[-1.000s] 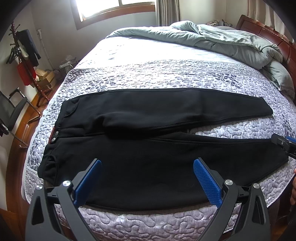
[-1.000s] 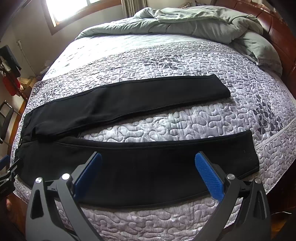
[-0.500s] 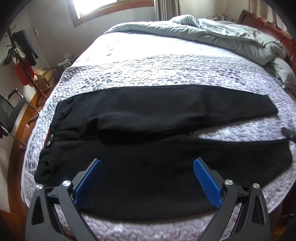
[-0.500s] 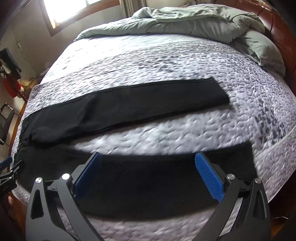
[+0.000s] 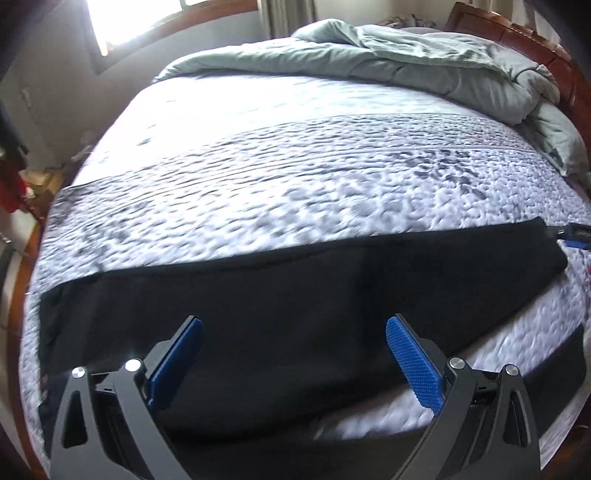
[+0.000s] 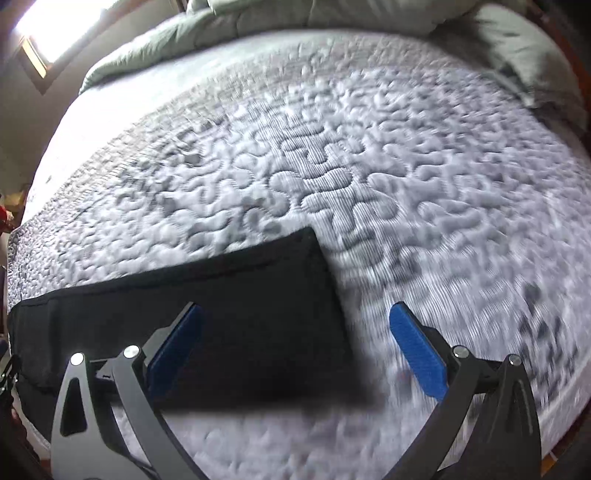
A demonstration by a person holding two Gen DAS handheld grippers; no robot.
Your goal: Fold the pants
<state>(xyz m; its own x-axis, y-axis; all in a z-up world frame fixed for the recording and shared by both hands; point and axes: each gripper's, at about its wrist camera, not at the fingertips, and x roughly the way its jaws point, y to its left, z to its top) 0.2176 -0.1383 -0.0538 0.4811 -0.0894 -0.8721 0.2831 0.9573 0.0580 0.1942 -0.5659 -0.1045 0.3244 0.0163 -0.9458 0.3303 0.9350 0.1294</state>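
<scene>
- A home bedroom.
- A wide bed [image 5: 295, 192] fills both views, its mattress covered in grey-and-white quilted fabric with a squiggle pattern.
- A pale green duvet [image 5: 406, 55] lies bunched at the far end, beside a green pillow [image 6: 524, 55].
- A dark red wooden headboard [image 5: 517, 33] curves along the bed's right side.
- A wood-framed window [image 5: 140, 18] lets in bright daylight, with a curtain [image 5: 286, 14] hanging next to it.
- Black pants [image 5: 295, 295] lie spread on the bed.

Left gripper [image 5: 293, 345], jaws spread, above black pants [image 5: 295, 280] on the quilted bed [image 5: 295, 177]
</scene>
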